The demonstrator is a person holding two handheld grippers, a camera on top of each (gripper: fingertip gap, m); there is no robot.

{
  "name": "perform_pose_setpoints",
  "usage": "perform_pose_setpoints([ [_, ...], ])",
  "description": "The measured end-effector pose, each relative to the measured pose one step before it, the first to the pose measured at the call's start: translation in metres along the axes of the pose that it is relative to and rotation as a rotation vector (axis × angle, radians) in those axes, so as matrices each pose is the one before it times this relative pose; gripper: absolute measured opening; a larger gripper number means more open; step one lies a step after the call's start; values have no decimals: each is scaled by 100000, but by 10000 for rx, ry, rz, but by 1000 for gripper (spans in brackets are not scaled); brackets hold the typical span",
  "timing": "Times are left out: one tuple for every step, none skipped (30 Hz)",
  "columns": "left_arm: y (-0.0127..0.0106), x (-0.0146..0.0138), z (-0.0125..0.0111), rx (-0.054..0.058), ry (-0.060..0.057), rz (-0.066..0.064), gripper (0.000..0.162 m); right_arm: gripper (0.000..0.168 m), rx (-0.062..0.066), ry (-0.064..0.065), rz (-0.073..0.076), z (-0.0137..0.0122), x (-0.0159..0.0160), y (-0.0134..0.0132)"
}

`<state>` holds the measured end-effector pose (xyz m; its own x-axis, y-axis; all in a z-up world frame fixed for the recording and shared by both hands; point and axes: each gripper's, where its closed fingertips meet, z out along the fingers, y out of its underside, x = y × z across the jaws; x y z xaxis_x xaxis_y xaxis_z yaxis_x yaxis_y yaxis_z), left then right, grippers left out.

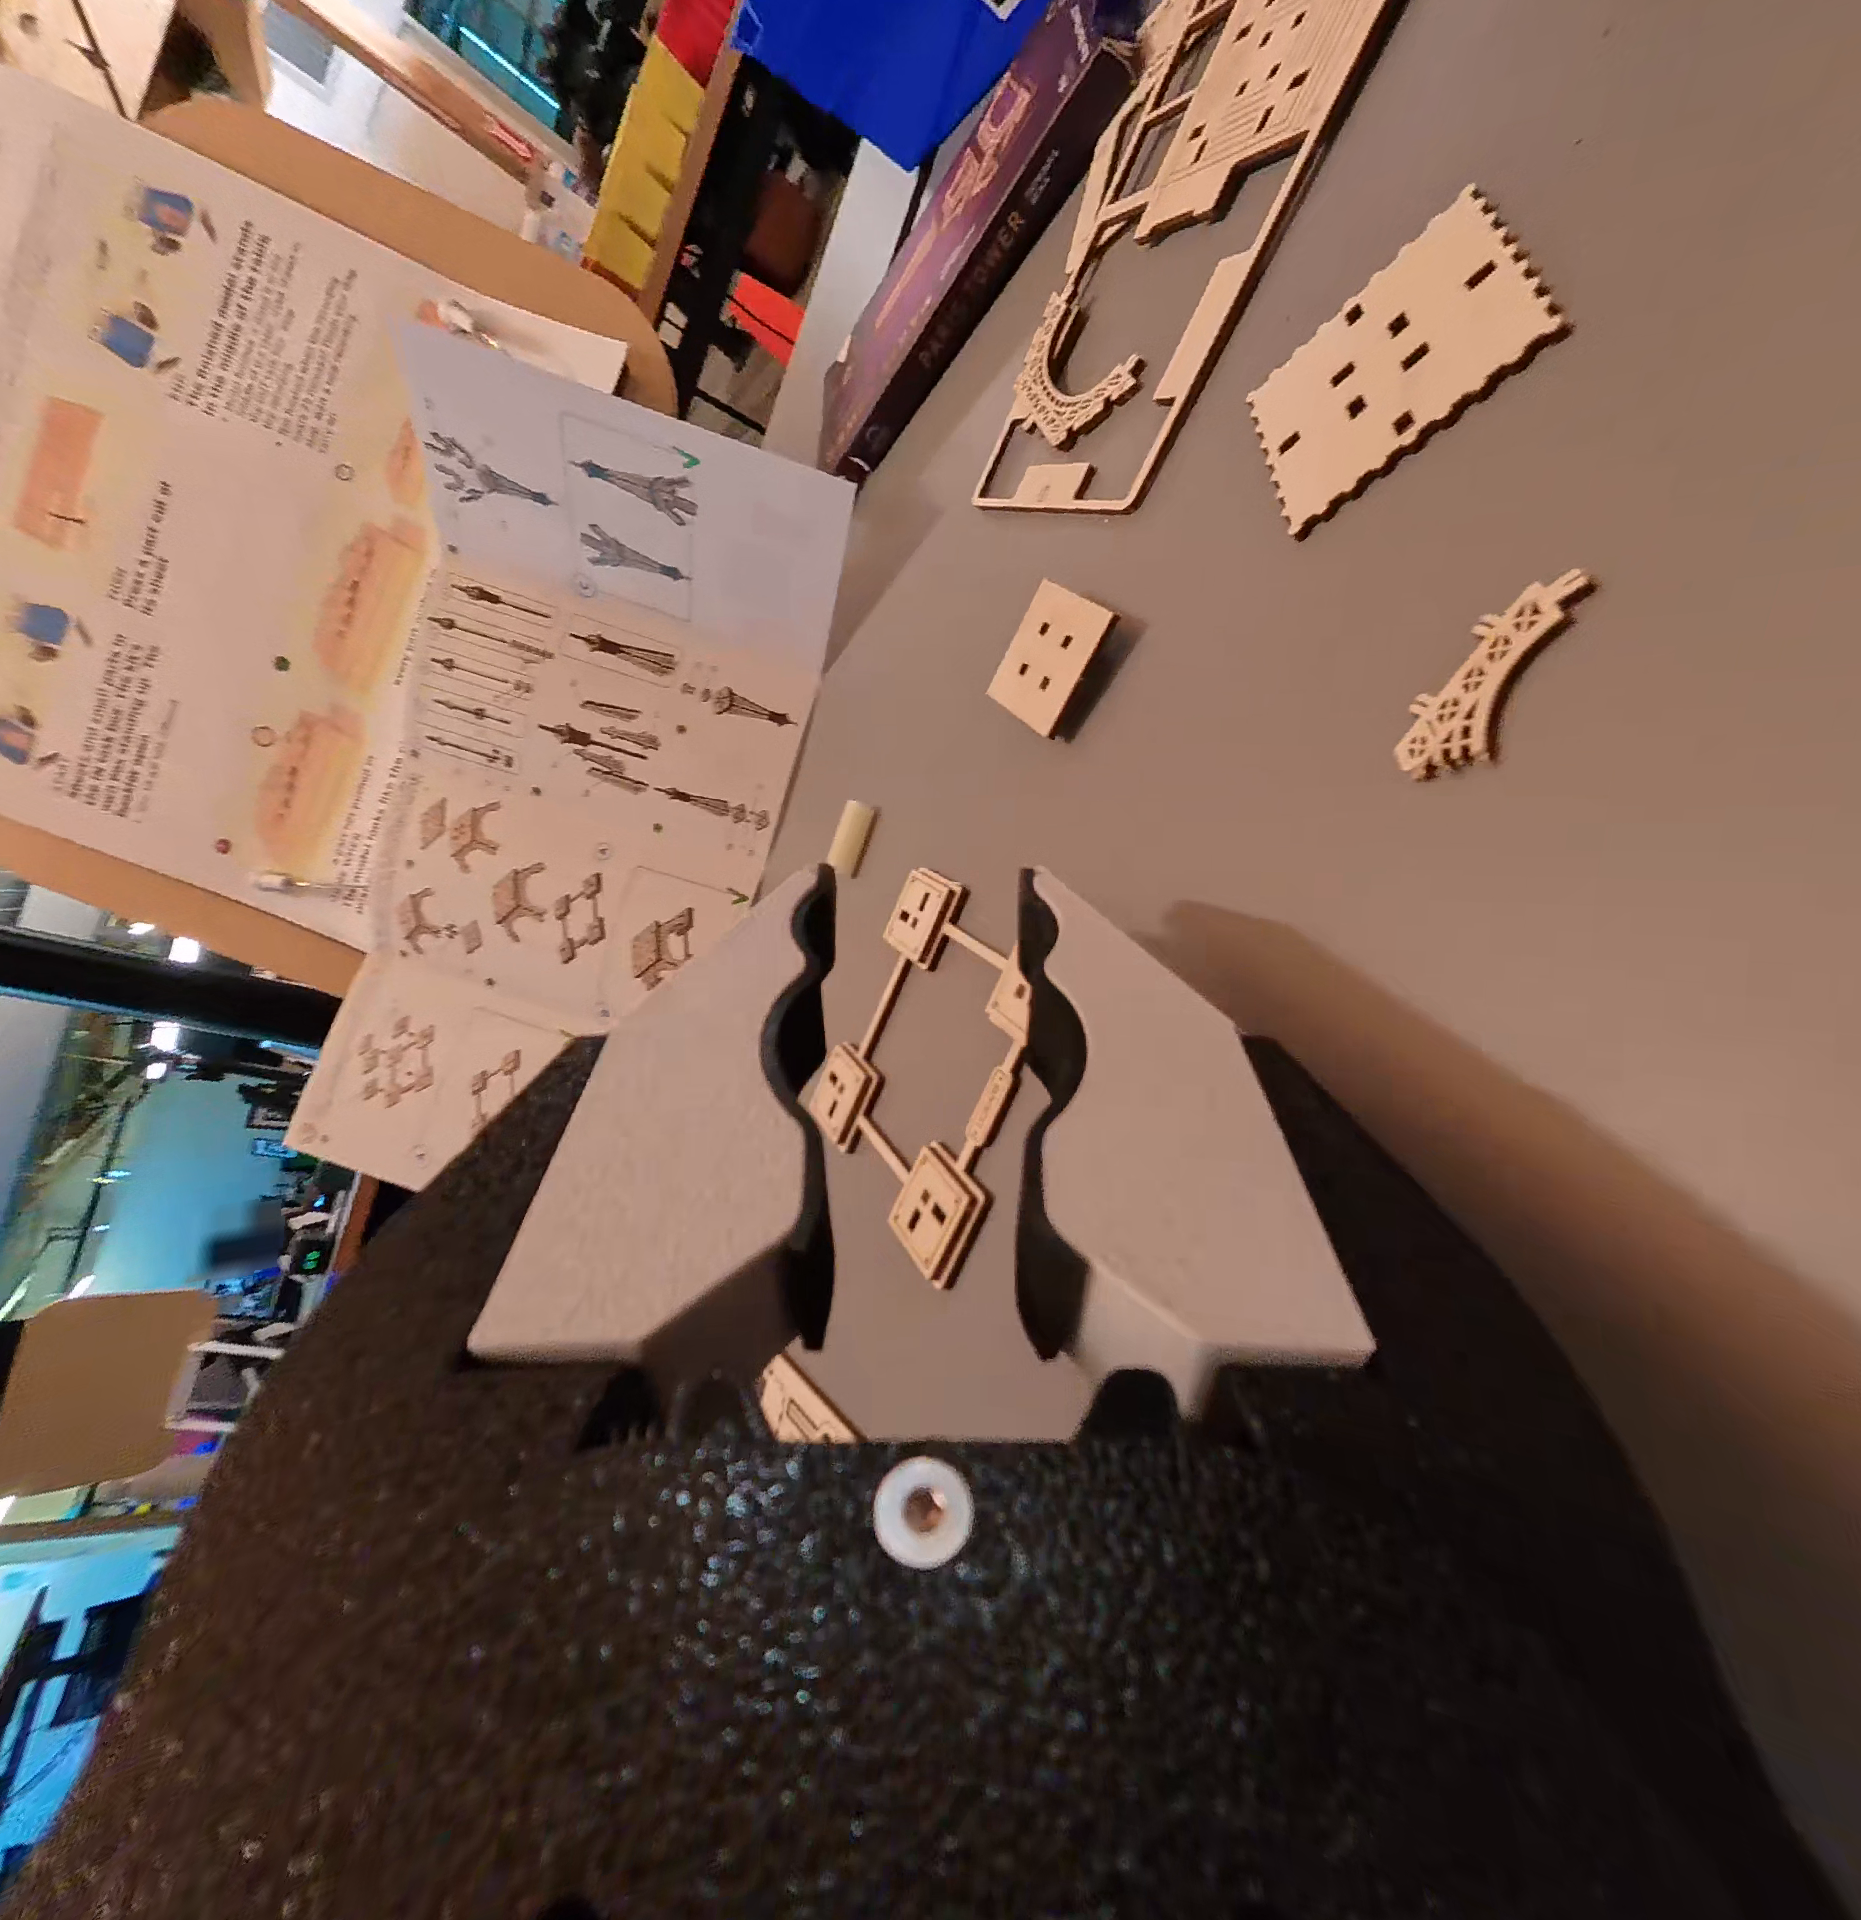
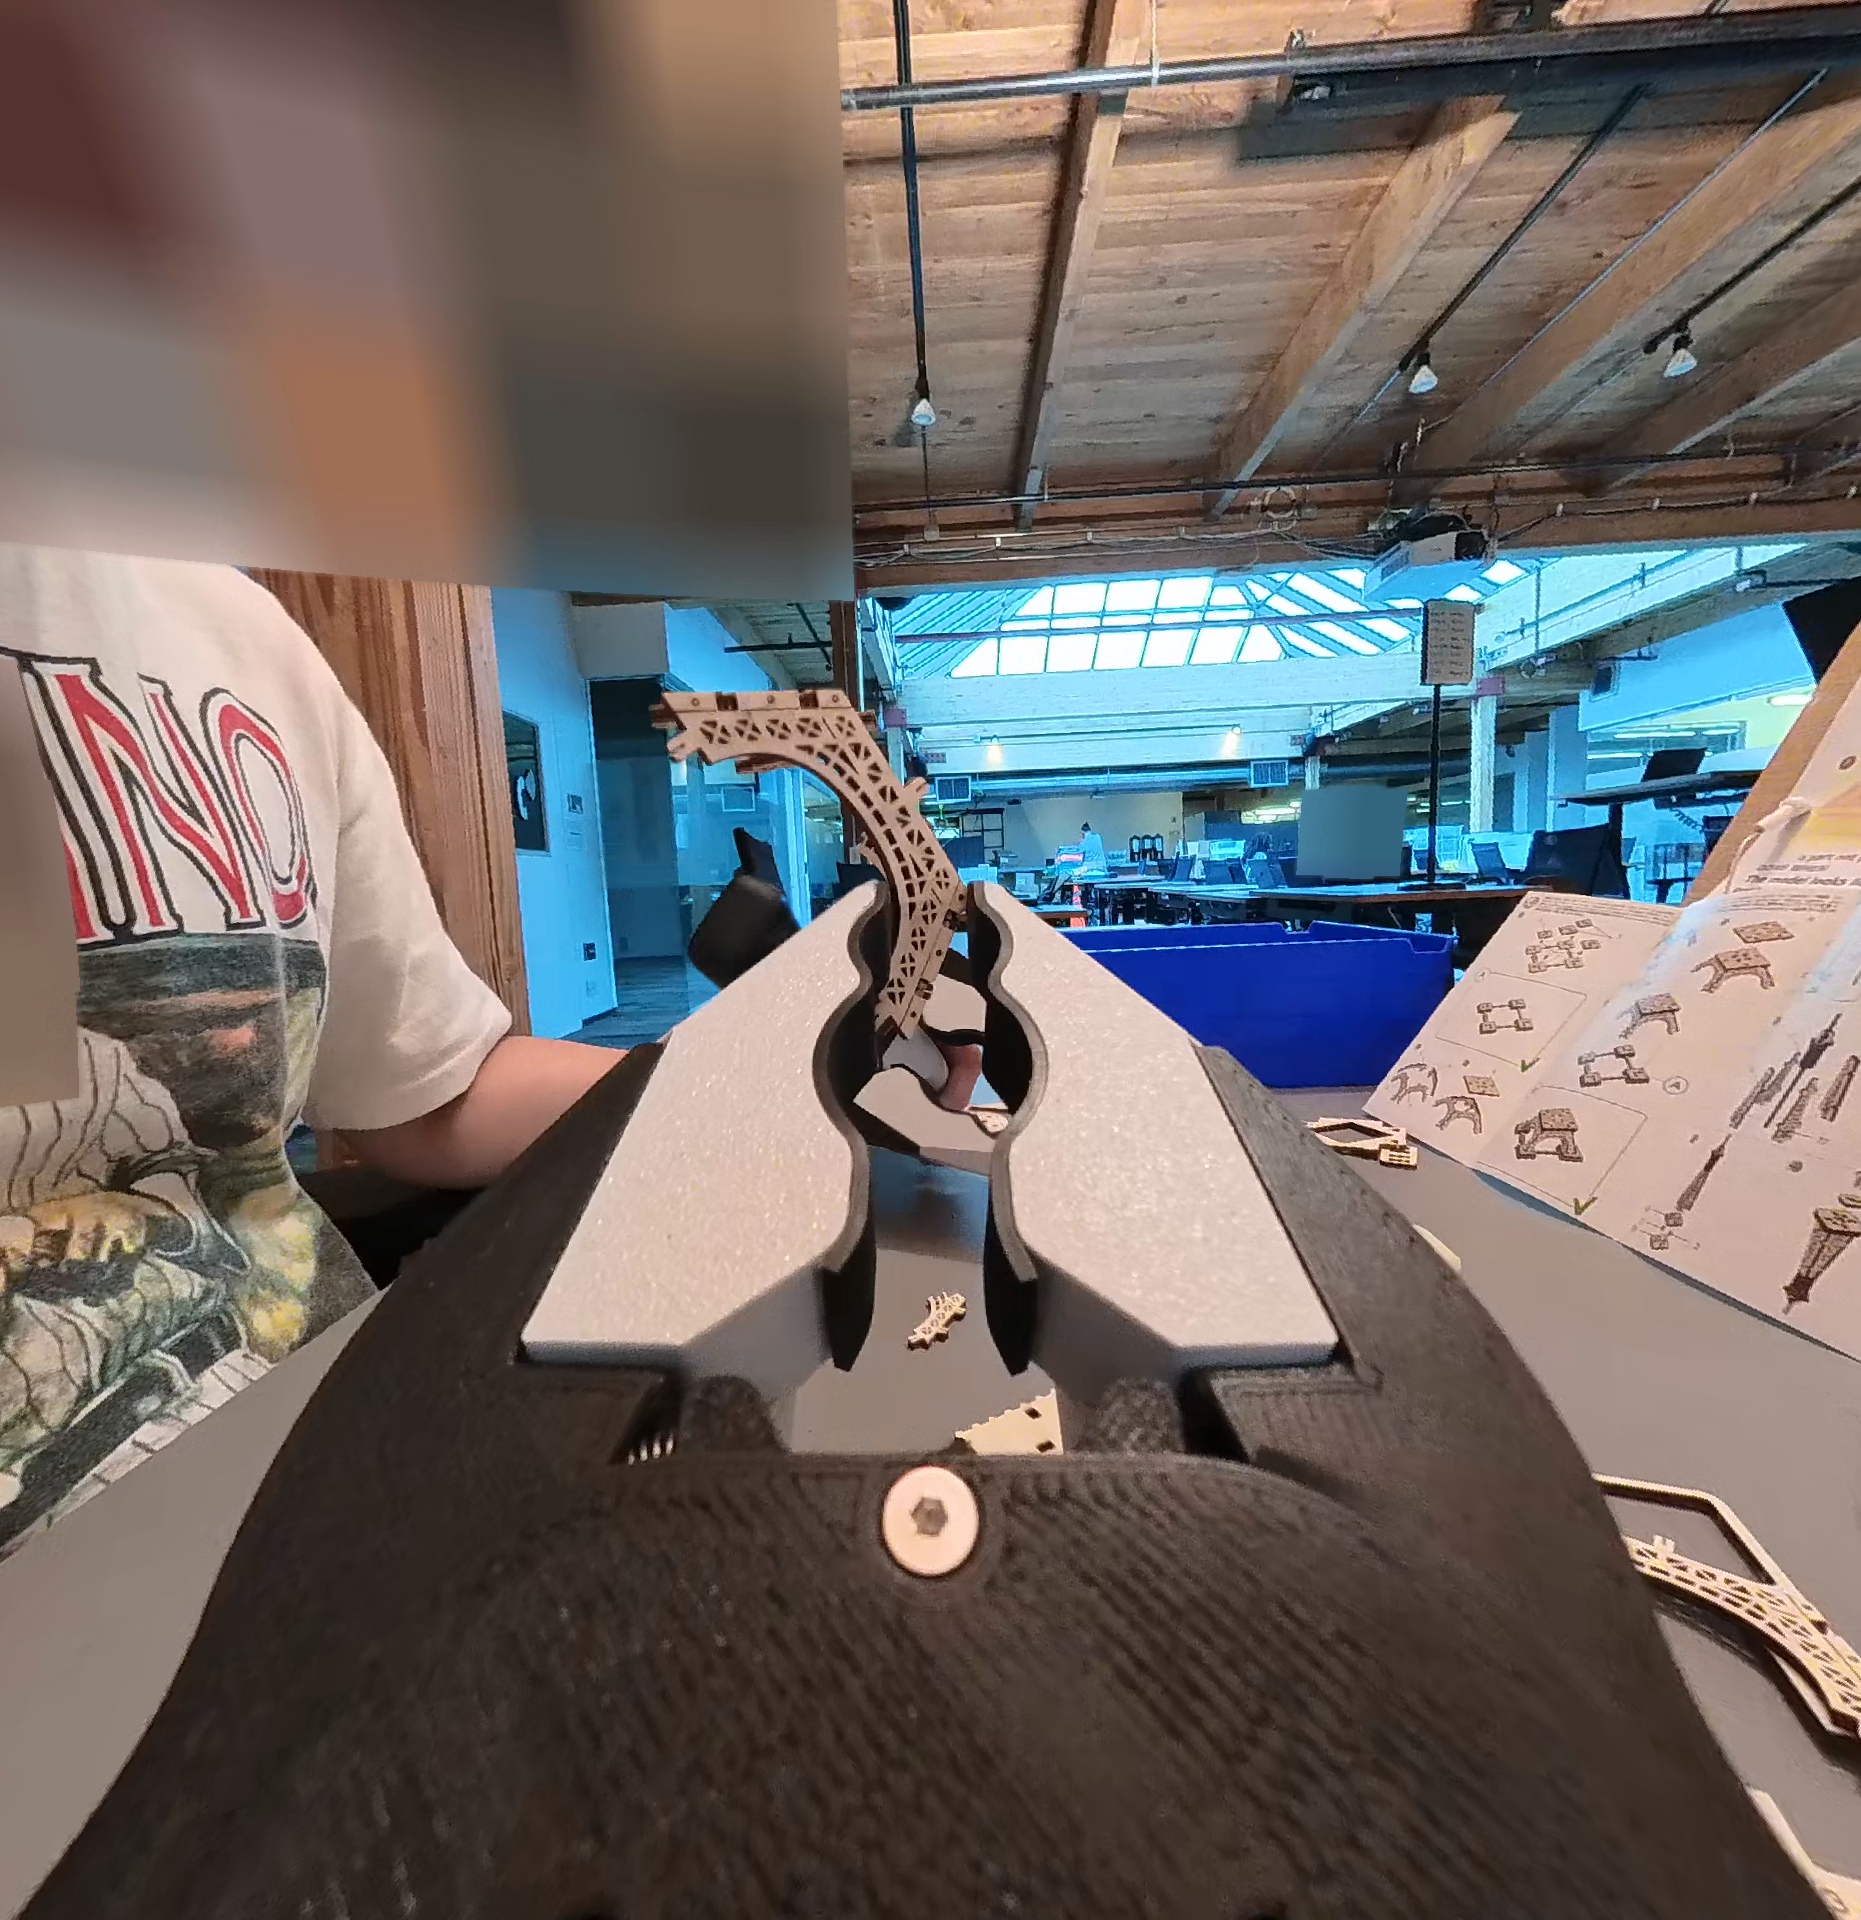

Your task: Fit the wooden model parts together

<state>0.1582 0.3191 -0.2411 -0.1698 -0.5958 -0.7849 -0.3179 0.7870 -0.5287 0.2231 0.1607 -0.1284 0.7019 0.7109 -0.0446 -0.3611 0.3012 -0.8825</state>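
Now | right gripper (image 2: 957, 914) clamps curved lattice leg (image 2: 864, 821) | left gripper (image 1: 926, 904) parted over square frame (image 1: 931, 1070)

Grey table (image 1: 1528, 935) (pale latticed leg (image 2: 884, 831)).

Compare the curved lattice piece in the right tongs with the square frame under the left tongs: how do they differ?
The curved lattice piece is one arched strip of cross-braced openwork; the square frame is four slotted pads joined by thin bars. The lattice piece is held up in the air, clamped by the right tongs; the frame lies flat on the grey table, framed by the open left tongs. Both are pale, thin wood.
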Motion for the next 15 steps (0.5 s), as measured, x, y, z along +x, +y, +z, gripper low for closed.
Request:
perform_pose_setpoints([
  [91, -241, -58, -30, -151, 52, 31, 11, 15, 0, 13, -19, 5, -26],
  [115, -250, -41, -36, -127, -21, 31, 11, 13, -4, 6, -13, 6, -8],
  [123, -266, -48, -38, -118, -71, 31, 11, 0, 5, -3, -14, 2, -19],
  [162, -554, -66, -61, -271, -98, 31, 11, -44, -2, -52, -60, -23, -110],
  [305, -1086, -109, -156, -582, -107, 29, 11, 47, 21, -183, -146, -56, -514],
  [535, -1518, -169, -270, -790, -134, 27, 11, 136, 116, -275, -304, 63, -898],
  [643, -1668, -173, -291, -815, -253, 27, 11, 123, 203, -325, -488, 215, -1029],
  [657, -1577, -153, -233, -711, -446, 28, 11, 105, 282, -357, -627, 386, -1013],
  [578, -1466, -135, -126, -579, -601, 29, 11, 79, 359, -334, -757, 582, -847],
  [434, -1399, -162, -6, -482, -694, 30, 11, 8, 346, -254, -818, 682, -595],
  [252, -1437, -195, 117, -437, -789, 32, 11, -42, 327, -169, -825, 766, -383],
  [133, -1561, -235, 173, -452, -914, 32, 11, -47, 363, -115, -808, 869, -240],
  [23, -1632, -261, 191, -450, -968, 32, 11, 60, 315, -24, -750, 804, -280],
  [-65, -1651, -257, 225, -446, -929, 33, 10, 175, 218, 88, -650, 635, -383],
  [-69, -1745, -265, 218, -529, -865, 33, 10, 236, 189, 116, -540, 569, -450],
])
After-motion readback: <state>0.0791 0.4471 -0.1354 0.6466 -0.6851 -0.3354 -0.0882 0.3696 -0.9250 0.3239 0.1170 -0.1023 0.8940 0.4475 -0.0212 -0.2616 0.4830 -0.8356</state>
